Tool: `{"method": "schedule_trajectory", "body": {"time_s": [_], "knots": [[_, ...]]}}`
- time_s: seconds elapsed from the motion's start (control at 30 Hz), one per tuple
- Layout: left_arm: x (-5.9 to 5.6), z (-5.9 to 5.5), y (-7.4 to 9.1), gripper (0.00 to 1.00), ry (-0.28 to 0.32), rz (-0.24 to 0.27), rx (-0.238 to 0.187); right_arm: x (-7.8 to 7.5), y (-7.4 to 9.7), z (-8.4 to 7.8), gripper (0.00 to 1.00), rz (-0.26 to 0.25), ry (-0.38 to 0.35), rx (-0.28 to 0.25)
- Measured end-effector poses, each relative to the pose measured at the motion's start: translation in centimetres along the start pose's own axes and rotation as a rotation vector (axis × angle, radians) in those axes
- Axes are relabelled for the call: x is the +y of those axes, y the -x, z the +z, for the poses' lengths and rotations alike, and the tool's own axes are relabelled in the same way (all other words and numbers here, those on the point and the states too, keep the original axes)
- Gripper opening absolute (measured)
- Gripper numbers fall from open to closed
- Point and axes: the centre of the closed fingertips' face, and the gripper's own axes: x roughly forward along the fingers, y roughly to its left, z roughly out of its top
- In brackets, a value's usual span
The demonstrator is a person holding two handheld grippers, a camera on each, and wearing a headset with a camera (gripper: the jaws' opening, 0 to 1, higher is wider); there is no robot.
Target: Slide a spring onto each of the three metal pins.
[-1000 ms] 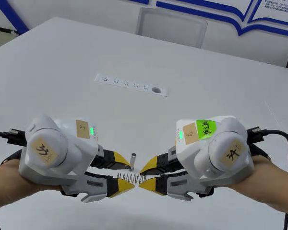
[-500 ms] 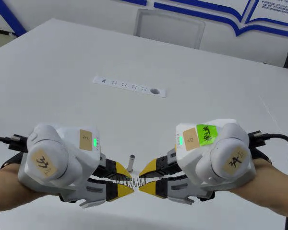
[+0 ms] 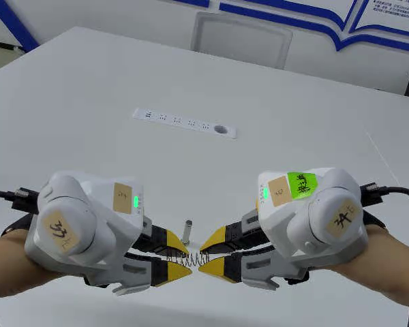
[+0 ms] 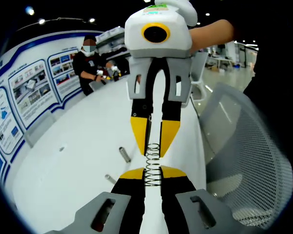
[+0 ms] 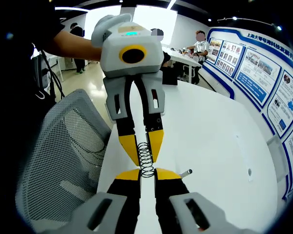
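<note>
A small steel spring [image 3: 192,259] hangs level between my two grippers, just above the white table [image 3: 88,109]. My left gripper [image 3: 185,259] is shut on its left end and my right gripper [image 3: 202,257] on its right end, yellow tips facing each other. In the left gripper view the spring [image 4: 153,163] runs from my own jaws [image 4: 154,173] up into the right gripper [image 4: 155,146]. Two metal pins [image 4: 124,154] [image 4: 110,179] stand on the table beside it. One upright pin [image 3: 187,231] stands just behind the spring. The right gripper view shows the spring [image 5: 145,158] and a pin [image 5: 185,172].
A white power strip [image 3: 184,122] lies flat further back on the table. A chair [image 3: 242,37] stands at the far edge, and a grey mesh chair [image 4: 244,146] sits by the near edge. People stand in the background [image 4: 90,63].
Both grippers still hold the spring between them and have sunk slightly in view. The pin behind them has not moved.
</note>
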Motion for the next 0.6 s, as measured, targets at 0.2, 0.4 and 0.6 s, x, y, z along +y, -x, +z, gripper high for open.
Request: {"method": "schedule_trajectory", "body": {"time_s": [0.2, 0.4, 0.6], "knots": [[0.0, 0.1, -0.1, 0.1, 0.004, -0.005, -0.006, 0.1, 0.3, 0.3, 0.11, 0.007, -0.01, -0.016], [-0.3, -0.1, -0.5, 0.1, -0.011, -0.013, 0.01, 0.5, 0.6, 1.0, 0.11, 0.027, 0.0, -0.04], [-0.1, 0.0, -0.8, 0.1, -0.009, -0.012, 0.011, 0.3, 0.6, 2.2, 0.11, 0.034, -0.007, -0.082]]}}
